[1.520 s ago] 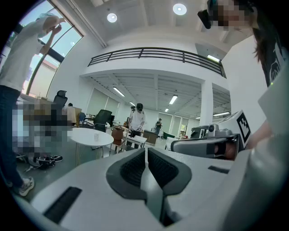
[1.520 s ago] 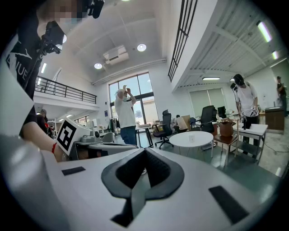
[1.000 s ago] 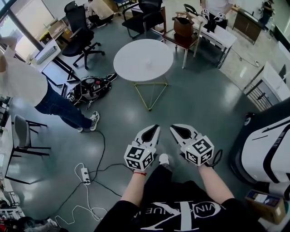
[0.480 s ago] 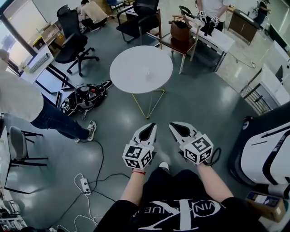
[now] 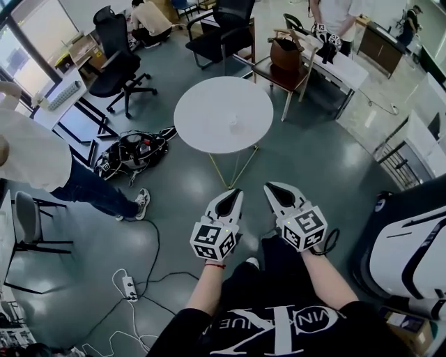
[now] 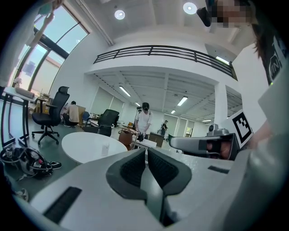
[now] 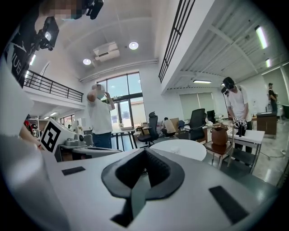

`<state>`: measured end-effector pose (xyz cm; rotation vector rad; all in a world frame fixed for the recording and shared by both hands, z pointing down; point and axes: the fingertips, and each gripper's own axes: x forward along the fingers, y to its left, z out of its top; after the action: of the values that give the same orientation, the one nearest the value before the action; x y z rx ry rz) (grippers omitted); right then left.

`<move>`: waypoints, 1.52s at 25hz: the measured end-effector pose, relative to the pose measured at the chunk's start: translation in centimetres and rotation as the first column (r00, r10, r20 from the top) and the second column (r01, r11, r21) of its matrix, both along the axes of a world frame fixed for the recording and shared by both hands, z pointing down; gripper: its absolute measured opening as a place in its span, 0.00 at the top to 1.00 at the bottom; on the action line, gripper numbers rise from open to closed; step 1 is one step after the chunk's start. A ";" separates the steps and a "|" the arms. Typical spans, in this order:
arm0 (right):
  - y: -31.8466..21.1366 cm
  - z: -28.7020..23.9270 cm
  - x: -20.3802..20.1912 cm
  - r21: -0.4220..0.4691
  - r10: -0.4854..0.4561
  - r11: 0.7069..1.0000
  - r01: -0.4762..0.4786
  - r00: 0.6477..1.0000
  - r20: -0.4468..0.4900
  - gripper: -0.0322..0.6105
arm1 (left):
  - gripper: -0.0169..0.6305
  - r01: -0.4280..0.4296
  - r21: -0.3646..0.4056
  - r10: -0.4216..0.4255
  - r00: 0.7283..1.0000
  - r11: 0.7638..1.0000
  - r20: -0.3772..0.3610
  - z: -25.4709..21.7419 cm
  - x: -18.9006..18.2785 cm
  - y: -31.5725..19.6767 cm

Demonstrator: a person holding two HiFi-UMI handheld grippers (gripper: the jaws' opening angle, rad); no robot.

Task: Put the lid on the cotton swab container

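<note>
Claws, how are ours?
Left claw (image 5: 235, 194) and right claw (image 5: 271, 187) both closed, empty, short of the round counter (image 5: 202, 111).
Container?
We see the cotton swab container (image 5: 235, 126) standing near that counter's middle.

On the round table (image 5: 223, 115) a small clear thing (image 5: 235, 126) is seen. It is too small for it to be told whether it is a container, a lid or both, and it is made out no better in the left gripper view. In the head view the person in the white shirt (image 5: 31, 157) is cut off by the left edge and another person (image 5: 333, 12) by the top edge. The white machine (image 5: 411, 244) is cut by the right edge and the box (image 5: 408, 326) by the bottom corner. The dark heap of cables (image 5: 132, 148) on the floor cannot be told apart piece by piece.
</note>
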<state>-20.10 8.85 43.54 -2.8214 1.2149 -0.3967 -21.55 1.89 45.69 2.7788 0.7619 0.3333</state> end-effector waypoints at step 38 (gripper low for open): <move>1.5 2.8 26.0 -0.034 -0.453 0.889 0.456 0.889 0.065 0.95 | 0.94 0.315 0.014 -0.315 0.947 0.949 0.064 2.6 25.1 3.7</move>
<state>5.92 10.38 46.32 -2.5137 1.8784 -0.5231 3.59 5.57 48.27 2.8155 0.2926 0.3608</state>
